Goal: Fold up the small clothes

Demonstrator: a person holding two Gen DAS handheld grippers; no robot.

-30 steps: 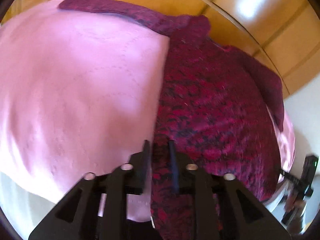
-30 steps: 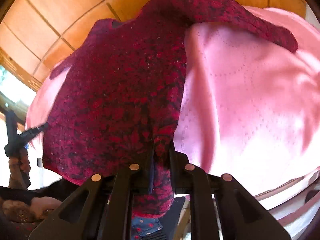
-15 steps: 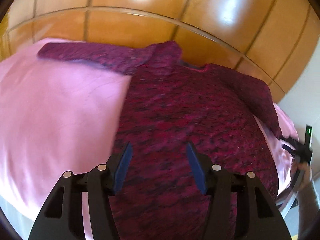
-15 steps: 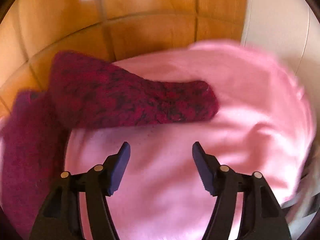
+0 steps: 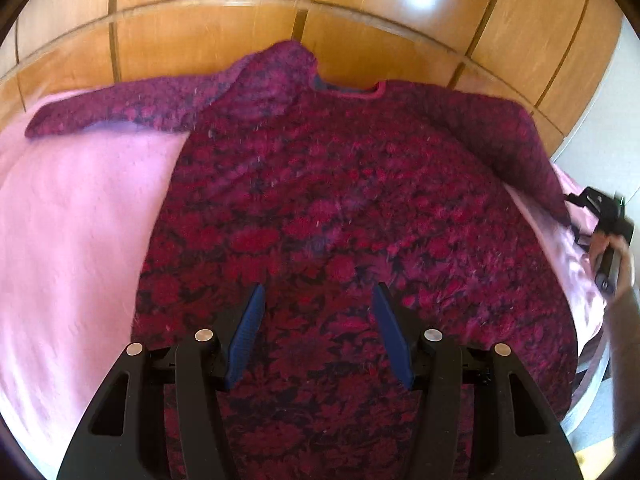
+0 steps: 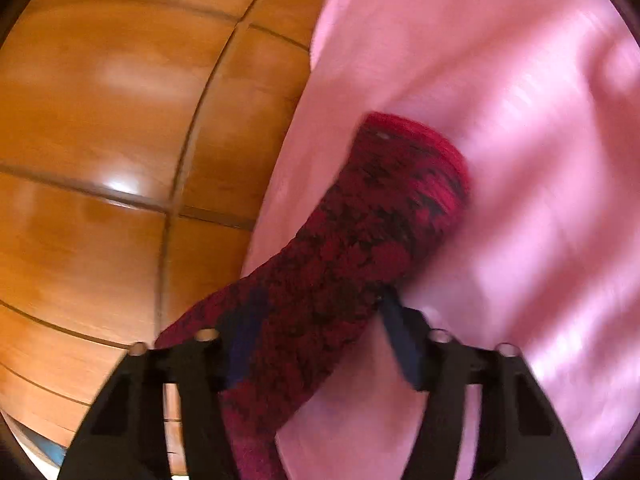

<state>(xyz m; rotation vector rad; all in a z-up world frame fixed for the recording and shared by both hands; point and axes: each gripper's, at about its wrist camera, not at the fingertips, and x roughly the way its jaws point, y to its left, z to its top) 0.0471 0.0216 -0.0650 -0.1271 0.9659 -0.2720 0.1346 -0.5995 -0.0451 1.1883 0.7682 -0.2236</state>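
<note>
The left wrist view takes in the whole red patterned sweater [image 5: 340, 216], lying flat on the pink cloth [image 5: 76, 220] with its collar at 12 o'clock against the wooden floor [image 5: 200, 36], one sleeve stretched out toward 10 o'clock and the other angled down toward 3 o'clock. The left gripper [image 5: 318, 332] hangs over the lower body of the sweater with its jaws spread wide and nothing between them. At 3 o'clock in this view the right gripper [image 5: 604, 220] appears small and blurred beside the end of that sleeve. The right wrist view shows only what the left cannot resolve: the sleeve [image 6: 360, 248] running from 7 o'clock up toward 1 o'clock across the pink cloth, its cuff near centre, floor filling the 9 o'clock side. The right gripper's jaws stand wide on either side of the sleeve, not clamped; whether the fingers [image 6: 404, 340] touch the knit cannot be told through the blur.
</note>
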